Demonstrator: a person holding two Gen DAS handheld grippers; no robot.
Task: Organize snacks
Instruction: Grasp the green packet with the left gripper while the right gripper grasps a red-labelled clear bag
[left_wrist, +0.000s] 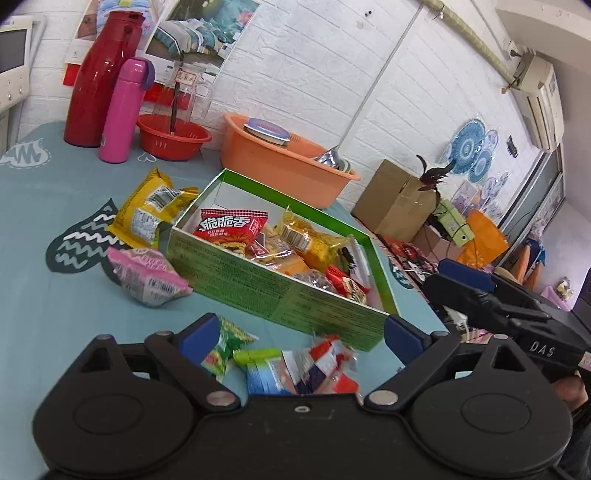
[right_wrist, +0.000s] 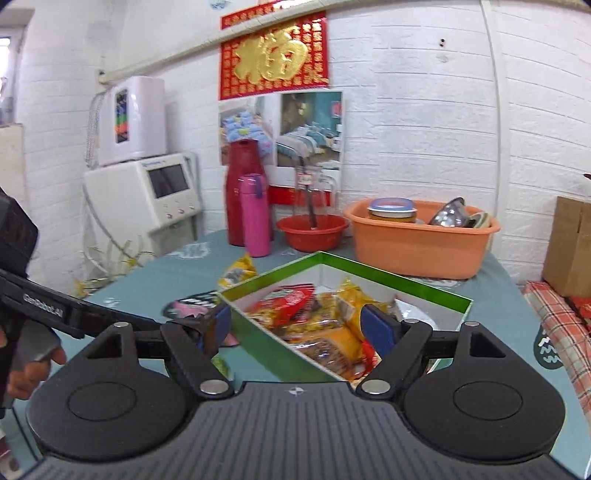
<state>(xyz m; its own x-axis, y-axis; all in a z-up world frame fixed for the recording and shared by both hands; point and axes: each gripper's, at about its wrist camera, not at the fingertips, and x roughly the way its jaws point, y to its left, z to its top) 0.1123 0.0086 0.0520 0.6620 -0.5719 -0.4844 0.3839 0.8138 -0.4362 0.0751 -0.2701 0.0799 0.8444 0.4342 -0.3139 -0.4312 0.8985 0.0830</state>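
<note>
My left gripper (left_wrist: 301, 334) hangs open low over the table, with nothing gripped. Below its gap lie small loose packets: a green one (left_wrist: 225, 347) and a red, white and blue one (left_wrist: 317, 365). Just beyond stands the green box (left_wrist: 280, 295), holding a red packet (left_wrist: 232, 225), a yellow one (left_wrist: 306, 240) and several more. Left of the box lie a pink packet (left_wrist: 147, 277) and a yellow packet (left_wrist: 147, 210). My right gripper (right_wrist: 299, 325) is open and empty above the near corner of the green box (right_wrist: 406, 284).
At the back of the teal table stand a red flask (left_wrist: 99, 77), a pink bottle (left_wrist: 123, 110), a red basin (left_wrist: 173, 138) and an orange tub (left_wrist: 280, 162) of dishes. A cardboard box (left_wrist: 395, 199) and clutter lie past the table's right edge. A white appliance (right_wrist: 147, 192) is at the back left.
</note>
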